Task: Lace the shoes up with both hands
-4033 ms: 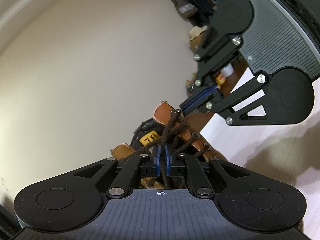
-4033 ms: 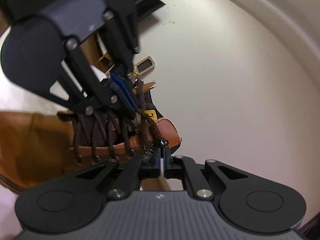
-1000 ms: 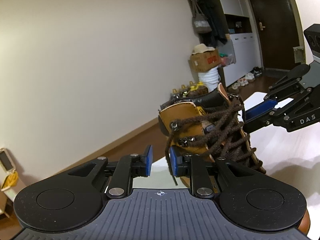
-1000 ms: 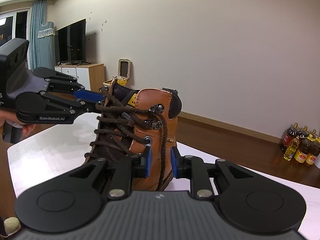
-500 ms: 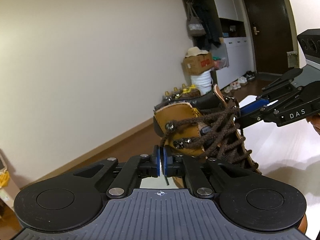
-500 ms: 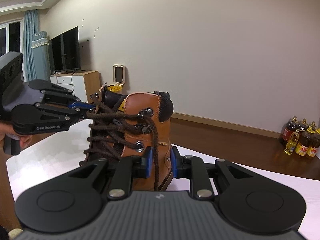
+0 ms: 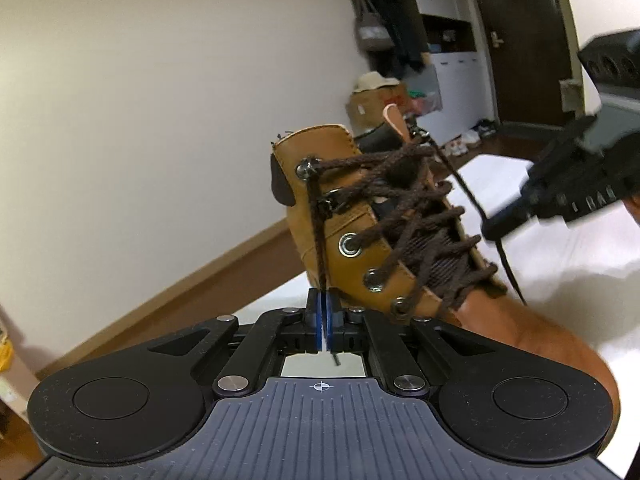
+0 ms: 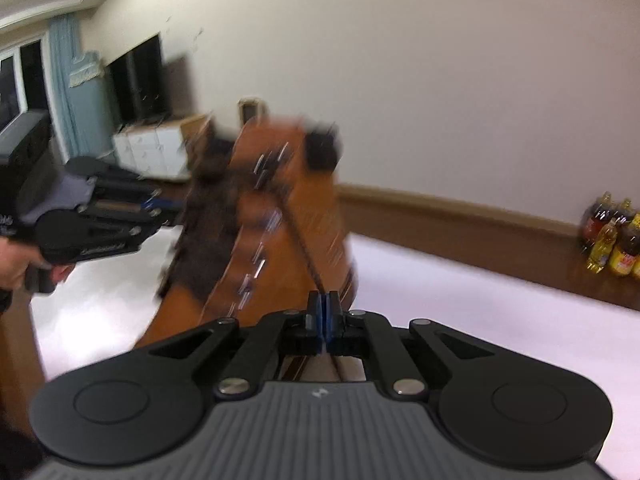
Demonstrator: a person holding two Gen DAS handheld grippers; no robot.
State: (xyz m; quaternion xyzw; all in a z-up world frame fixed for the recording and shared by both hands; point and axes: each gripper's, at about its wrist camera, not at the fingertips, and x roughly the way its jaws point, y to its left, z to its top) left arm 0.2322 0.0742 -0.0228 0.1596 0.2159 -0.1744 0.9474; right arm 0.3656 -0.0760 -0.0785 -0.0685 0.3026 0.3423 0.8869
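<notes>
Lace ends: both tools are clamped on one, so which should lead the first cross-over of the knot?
Left, tentatively. The left tool holds its lace end taut and in sharp view from the boot's top hook. The right tool also grips a lace, but its view is motion-blurred.

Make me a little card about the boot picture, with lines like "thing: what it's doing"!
boot: tan, high-topped, tilted on the white table
laces: dark brown, criss-crossed up the front through metal eyelets
left gripper: shut on the left lace end, which runs taut down from the top hook
right gripper: shut on the right lace end, also pulled straight
right wrist view: blurred, so boot details there are unclear
background: cardboard box, bottles on the floor
</notes>
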